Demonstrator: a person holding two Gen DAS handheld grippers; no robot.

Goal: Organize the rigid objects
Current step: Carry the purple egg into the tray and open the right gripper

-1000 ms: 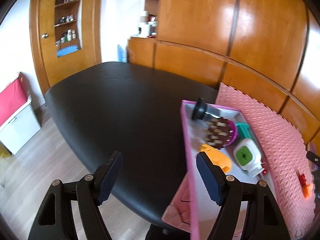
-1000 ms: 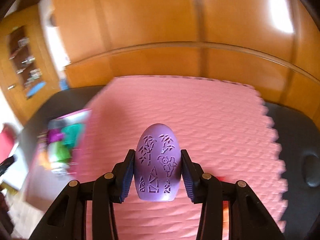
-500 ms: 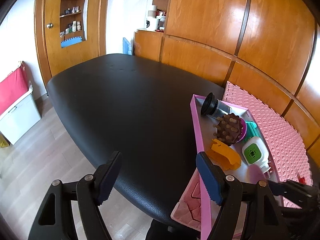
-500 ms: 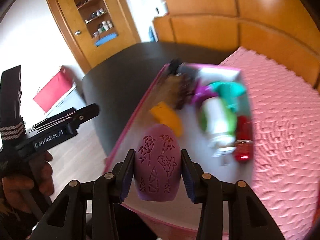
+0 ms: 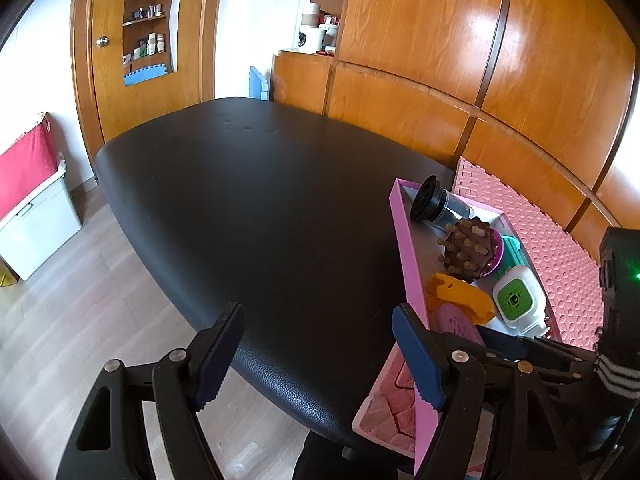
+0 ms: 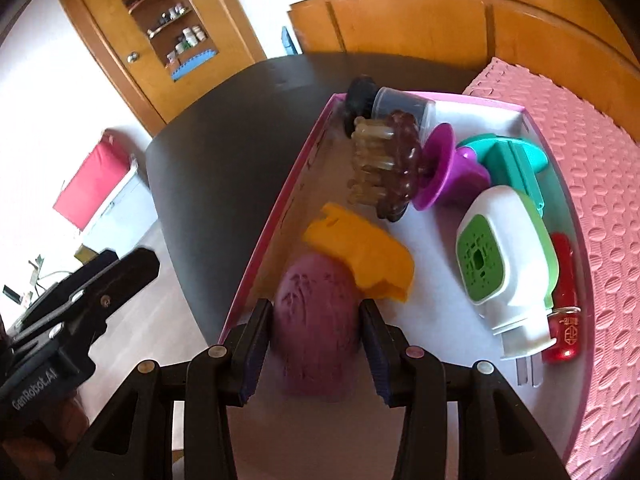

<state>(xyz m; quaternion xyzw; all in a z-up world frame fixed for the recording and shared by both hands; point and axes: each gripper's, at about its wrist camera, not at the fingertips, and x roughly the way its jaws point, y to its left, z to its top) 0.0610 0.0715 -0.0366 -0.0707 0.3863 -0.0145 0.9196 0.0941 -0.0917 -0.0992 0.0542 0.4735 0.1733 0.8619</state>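
Purple and egg-shaped, the embossed piece (image 6: 316, 320) sits pinched in our right gripper (image 6: 316, 344), low over the near end of the pink tray (image 6: 280, 208). Our left gripper (image 5: 316, 356) hangs over the black desk (image 5: 260, 208), jaws spread on nothing. Beyond the egg lie an orange piece (image 6: 364, 252), a white-and-green plug-in device (image 6: 500, 264), a red vial (image 6: 564, 300) and a brown brush (image 6: 388, 168); most sorting looks done, only the release remaining. "GenRobot.AI" marks the left gripper's body.

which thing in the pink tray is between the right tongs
The purple egg-shaped piece, at the tray's near end between the right tongs. The orange piece lies just beyond it; the white and green plug-in lies free farther right.
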